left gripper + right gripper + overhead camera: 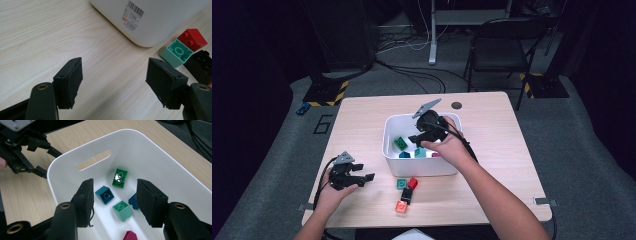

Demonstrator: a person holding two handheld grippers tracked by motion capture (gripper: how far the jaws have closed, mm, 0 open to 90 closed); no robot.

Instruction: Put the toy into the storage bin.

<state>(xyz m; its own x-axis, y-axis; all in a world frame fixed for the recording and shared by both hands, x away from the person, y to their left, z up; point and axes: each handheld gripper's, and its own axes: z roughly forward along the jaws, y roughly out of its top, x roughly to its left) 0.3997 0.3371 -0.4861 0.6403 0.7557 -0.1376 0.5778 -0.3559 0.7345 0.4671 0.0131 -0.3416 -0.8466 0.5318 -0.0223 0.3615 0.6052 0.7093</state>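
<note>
While the blocks at the bottom middle of the high view sit loose on the bench (362, 120), I'd say that little cluster is the first thing that could get messed up. There's a pink block (401, 206) nearest the edge, then a black block (406, 195), a red block (413, 183) and a mint block (402, 184) bunched just beside each other, right in front of the white bin (388, 145). The left tongs (368, 177), lower left of that view, are spread wide with nothing between them, pointing at the cluster. Since the blocks touch or nearly touch, a sloppy close could shove a neighbour aside or pinch two at once, and the pink one is near enough to the bench edge to get knocked off.

Farther back, in the middle of the frame, the right tongs (115, 198) hang over the bin, partly spread and holding nothing. Below them in the right gripper view lie a blue block (105, 195), a mint one (122, 210), a green block (120, 178) and a magenta block (130, 236). If that hand swings out low, it could catch the rim and drag the bin into the bench blocks.
</note>
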